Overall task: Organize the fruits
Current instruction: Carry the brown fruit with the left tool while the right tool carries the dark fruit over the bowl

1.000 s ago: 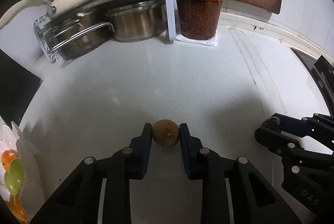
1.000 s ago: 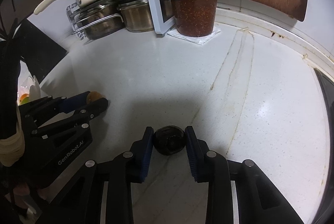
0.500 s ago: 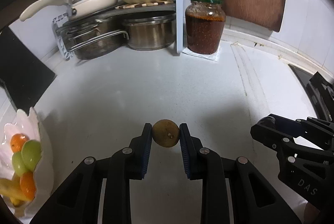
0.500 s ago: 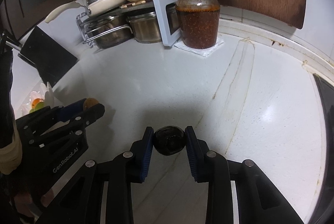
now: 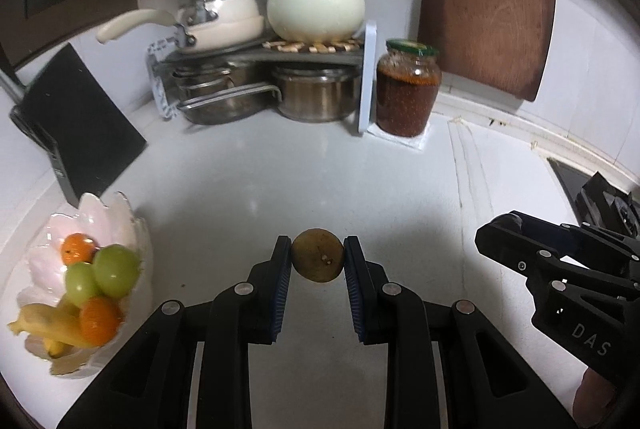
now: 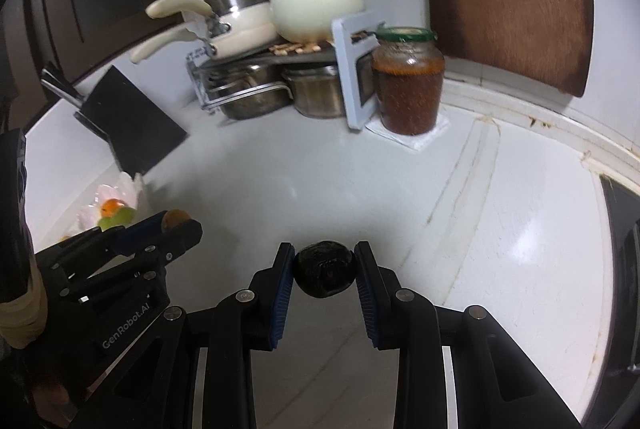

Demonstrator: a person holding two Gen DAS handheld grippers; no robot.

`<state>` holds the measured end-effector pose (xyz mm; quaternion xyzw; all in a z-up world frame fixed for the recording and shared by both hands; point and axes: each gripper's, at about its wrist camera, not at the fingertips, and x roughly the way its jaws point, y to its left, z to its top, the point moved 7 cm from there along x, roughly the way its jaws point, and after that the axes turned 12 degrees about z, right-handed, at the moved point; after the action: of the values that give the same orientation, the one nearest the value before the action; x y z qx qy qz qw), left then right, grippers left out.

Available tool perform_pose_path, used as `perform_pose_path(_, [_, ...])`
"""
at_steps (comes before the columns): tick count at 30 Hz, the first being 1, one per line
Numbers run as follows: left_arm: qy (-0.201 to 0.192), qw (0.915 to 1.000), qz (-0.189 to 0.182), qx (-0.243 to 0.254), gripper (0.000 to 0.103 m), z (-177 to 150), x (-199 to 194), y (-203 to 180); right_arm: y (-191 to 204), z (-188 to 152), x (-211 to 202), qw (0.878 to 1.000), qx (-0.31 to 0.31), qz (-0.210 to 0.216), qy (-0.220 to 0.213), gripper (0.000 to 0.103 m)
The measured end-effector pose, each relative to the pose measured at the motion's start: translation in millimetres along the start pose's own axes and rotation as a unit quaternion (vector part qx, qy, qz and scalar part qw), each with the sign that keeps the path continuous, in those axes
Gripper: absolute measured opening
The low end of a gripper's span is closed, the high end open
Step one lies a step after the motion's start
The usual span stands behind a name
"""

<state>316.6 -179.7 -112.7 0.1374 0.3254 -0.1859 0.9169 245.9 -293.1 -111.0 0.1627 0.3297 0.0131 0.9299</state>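
My left gripper [image 5: 317,260] is shut on a small round brown fruit [image 5: 317,261] and holds it above the white counter. My right gripper [image 6: 325,268] is shut on a dark, nearly black round fruit [image 6: 325,269], also lifted off the counter. A white petal-shaped bowl [image 5: 102,213] sits at the lower left of the left wrist view with green grapes, oranges and a banana inside. The bowl [image 6: 128,185] shows again at the left of the right wrist view, behind the left gripper [image 6: 178,223]. The right gripper [image 5: 496,235] appears at the right of the left wrist view.
A rack with steel pots [image 5: 316,93], cream pans and a cream pot [image 5: 316,5] stands at the back. A jar of red-brown paste [image 5: 406,91] sits beside it. A black knife block [image 5: 80,125] is behind the bowl, a wooden board [image 5: 488,1] leans on the wall.
Both grippers have risen with their fruits, so the counter looks farther away. The fruit bowl has come further into the left wrist view.
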Motion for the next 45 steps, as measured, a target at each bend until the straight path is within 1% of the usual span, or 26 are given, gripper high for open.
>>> perform_pose_path(5, [-0.019,0.9997,0.007,-0.015,0.027,4,-20,12,14,7,-8,1.0,-0.009,0.014,-0.012,0.032])
perform_pose_path(13, [-0.045,0.9978,0.03,-0.038,0.027,6,-50,37,42,16,-21,0.998,-0.033,0.04,-0.031,0.032])
perform_pose_path(23, [-0.068,0.9926,0.076,-0.065,0.027,5,-79,76,85,29,-21,0.993,-0.069,0.088,-0.043,0.032])
perform_pose_path(28, [-0.079,0.9887,0.1,-0.079,0.027,5,-92,100,109,33,-18,0.989,-0.086,0.113,-0.045,0.032])
perform_pose_path(38, [-0.084,0.9811,0.143,-0.1,0.027,-2,-107,140,154,43,-7,0.98,-0.12,0.15,-0.048,0.032])
perform_pose_path(45, [-0.082,0.976,0.171,-0.107,0.027,-8,-111,168,183,43,5,0.974,-0.136,0.177,-0.04,0.032])
